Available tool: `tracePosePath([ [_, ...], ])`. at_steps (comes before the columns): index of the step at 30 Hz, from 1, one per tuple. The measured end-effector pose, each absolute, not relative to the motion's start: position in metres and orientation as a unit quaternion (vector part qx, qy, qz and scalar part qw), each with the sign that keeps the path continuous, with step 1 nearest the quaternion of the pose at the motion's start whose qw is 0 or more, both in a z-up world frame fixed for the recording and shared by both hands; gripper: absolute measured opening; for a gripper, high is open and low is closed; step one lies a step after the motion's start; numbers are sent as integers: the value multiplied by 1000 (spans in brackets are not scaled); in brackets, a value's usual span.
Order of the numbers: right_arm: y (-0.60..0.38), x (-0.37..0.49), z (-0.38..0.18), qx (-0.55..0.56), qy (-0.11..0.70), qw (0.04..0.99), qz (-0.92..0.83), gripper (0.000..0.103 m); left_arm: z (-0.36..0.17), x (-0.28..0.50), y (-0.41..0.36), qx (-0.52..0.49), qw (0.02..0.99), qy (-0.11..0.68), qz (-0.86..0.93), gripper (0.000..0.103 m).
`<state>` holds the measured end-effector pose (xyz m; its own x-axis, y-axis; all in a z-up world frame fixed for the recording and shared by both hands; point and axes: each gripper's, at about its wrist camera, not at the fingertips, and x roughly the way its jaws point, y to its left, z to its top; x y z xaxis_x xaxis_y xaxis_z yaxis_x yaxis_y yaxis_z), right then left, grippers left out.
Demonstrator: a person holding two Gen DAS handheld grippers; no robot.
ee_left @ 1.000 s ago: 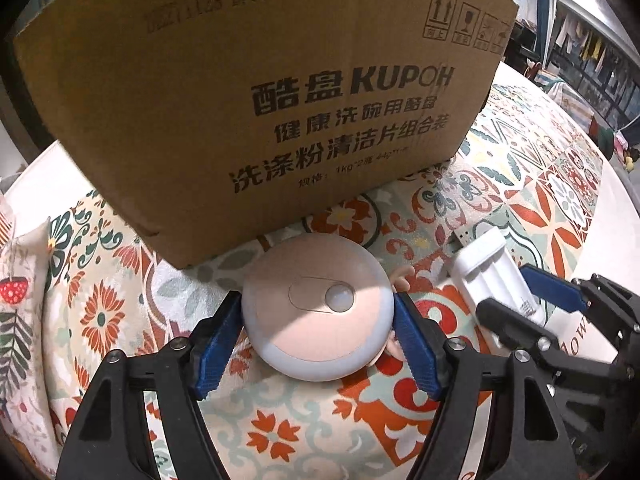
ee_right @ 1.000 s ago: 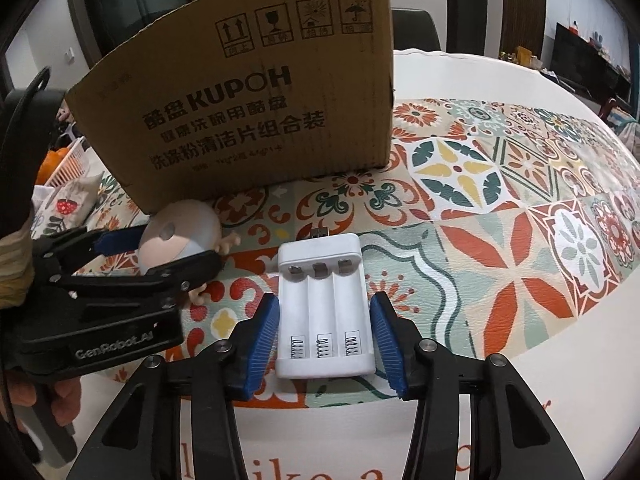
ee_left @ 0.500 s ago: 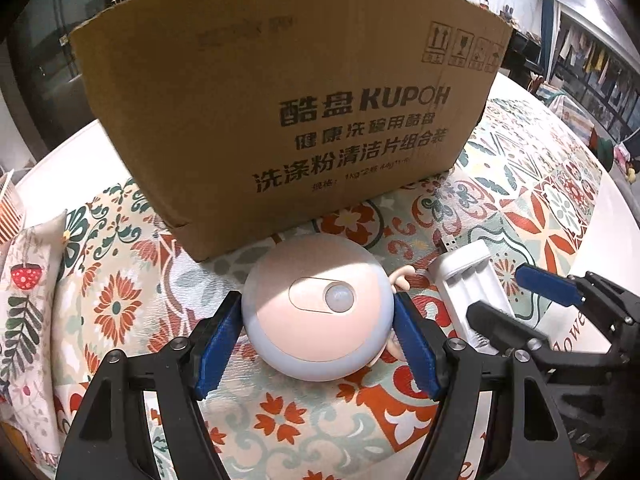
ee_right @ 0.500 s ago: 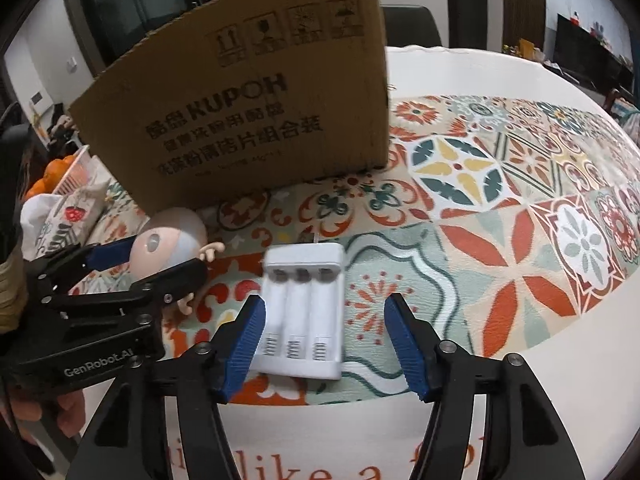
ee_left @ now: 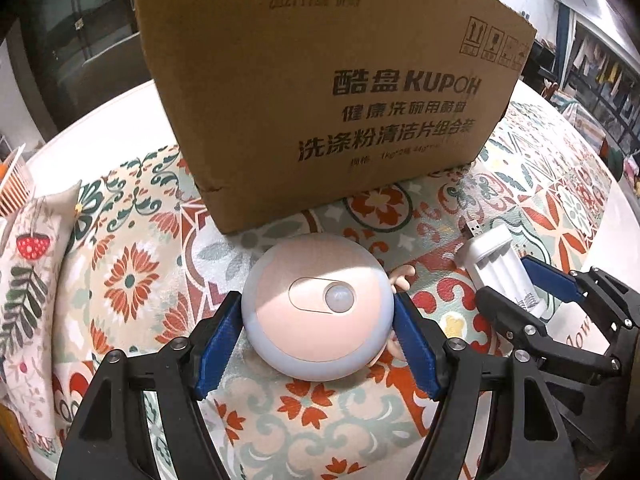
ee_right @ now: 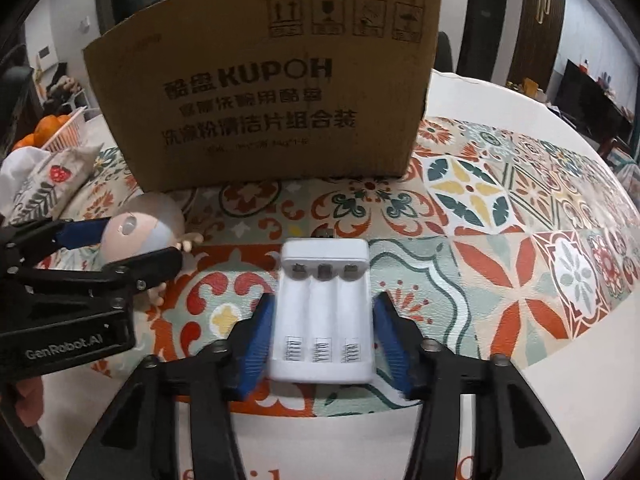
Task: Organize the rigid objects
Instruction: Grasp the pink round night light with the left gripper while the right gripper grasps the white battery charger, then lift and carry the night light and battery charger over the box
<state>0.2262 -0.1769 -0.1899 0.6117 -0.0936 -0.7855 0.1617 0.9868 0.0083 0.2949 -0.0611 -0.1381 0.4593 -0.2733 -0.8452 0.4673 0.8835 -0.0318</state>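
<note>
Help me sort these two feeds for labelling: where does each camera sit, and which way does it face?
Left wrist: on the left gripper, facing the box; its fingers flank the round toy, right gripper alongside.
Right wrist: on the right gripper, facing the box; its fingers flank the charger, left gripper alongside.
Shared: box, toy, charger, both grippers.

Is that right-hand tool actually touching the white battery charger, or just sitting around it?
Apart. In the right wrist view the right tool straddles the charger, and patterned cloth shows in a gap between each blue finger and the charger's sides.
</note>
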Motion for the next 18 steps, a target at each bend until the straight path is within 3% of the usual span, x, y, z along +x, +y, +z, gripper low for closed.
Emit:
tracePosePath([
  [18,-185,210,-148,56,385,920,-46,49,-102,264,-52,43,874,445,-193,74],
])
